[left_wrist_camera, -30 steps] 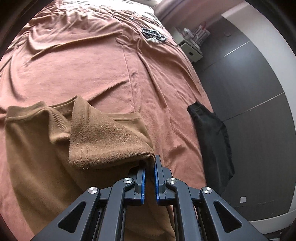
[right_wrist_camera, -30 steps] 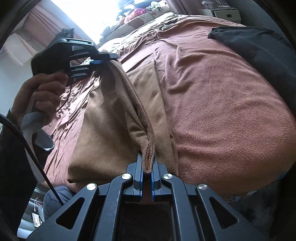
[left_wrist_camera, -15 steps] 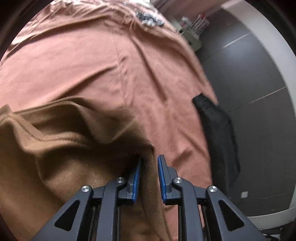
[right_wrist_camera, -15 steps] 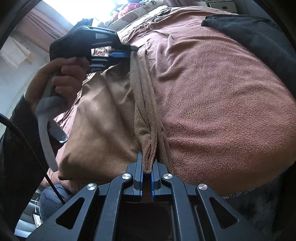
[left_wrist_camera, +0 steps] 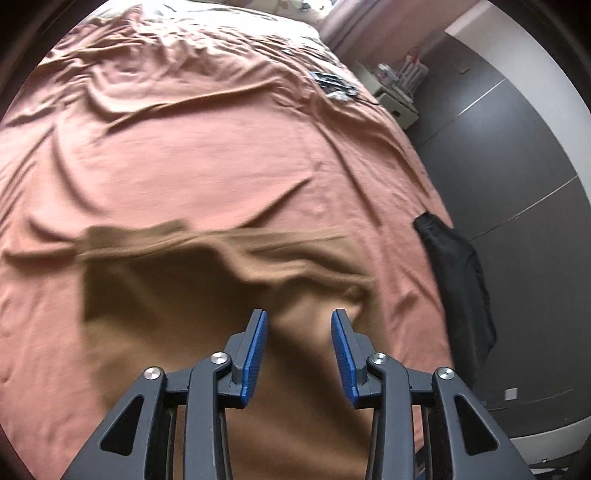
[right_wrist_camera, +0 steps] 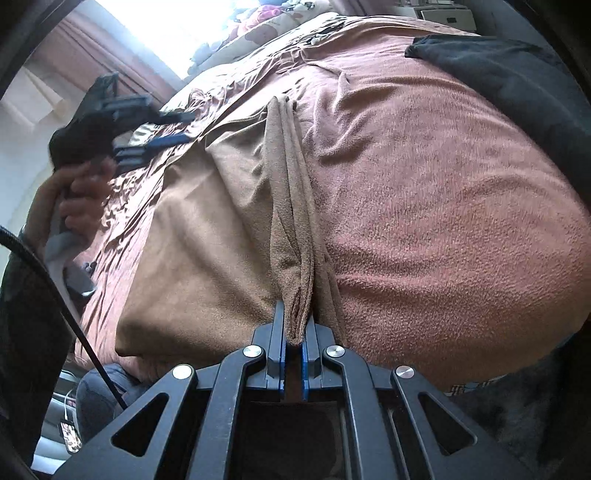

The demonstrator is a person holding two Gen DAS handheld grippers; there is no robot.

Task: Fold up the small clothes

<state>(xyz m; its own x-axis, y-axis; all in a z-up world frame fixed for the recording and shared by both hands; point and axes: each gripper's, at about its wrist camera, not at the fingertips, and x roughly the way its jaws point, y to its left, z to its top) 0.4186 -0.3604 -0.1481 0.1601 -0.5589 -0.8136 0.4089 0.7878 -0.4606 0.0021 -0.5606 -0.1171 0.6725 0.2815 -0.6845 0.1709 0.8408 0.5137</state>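
Observation:
A tan brown garment (left_wrist_camera: pixel 207 295) lies folded over on the pink-brown bedspread (left_wrist_camera: pixel 207 147). My left gripper (left_wrist_camera: pixel 298 317) hovers over it with its jaws opening and nothing between the blue pads. In the right wrist view the same left gripper (right_wrist_camera: pixel 181 127) sits off to the left of the garment (right_wrist_camera: pixel 207 236), held by a hand (right_wrist_camera: pixel 74 199). My right gripper (right_wrist_camera: pixel 294 328) is shut on the near end of the garment's folded edge (right_wrist_camera: pixel 291 229), which runs away from it in a narrow ridge.
A black garment (left_wrist_camera: pixel 458 291) lies at the bed's right edge, also black garment (right_wrist_camera: pixel 517 77) at upper right. Small dark items (left_wrist_camera: pixel 332 83) sit far up the bed. A white bedside unit (left_wrist_camera: pixel 397 103) and dark floor (left_wrist_camera: pixel 517 184) lie beyond. Pillows (right_wrist_camera: pixel 258 29) line the headboard end.
My left gripper let go of the garment's corner, opened and drew back to the left; the lifted flap dropped flat onto the bed. The right gripper kept its hold and place.

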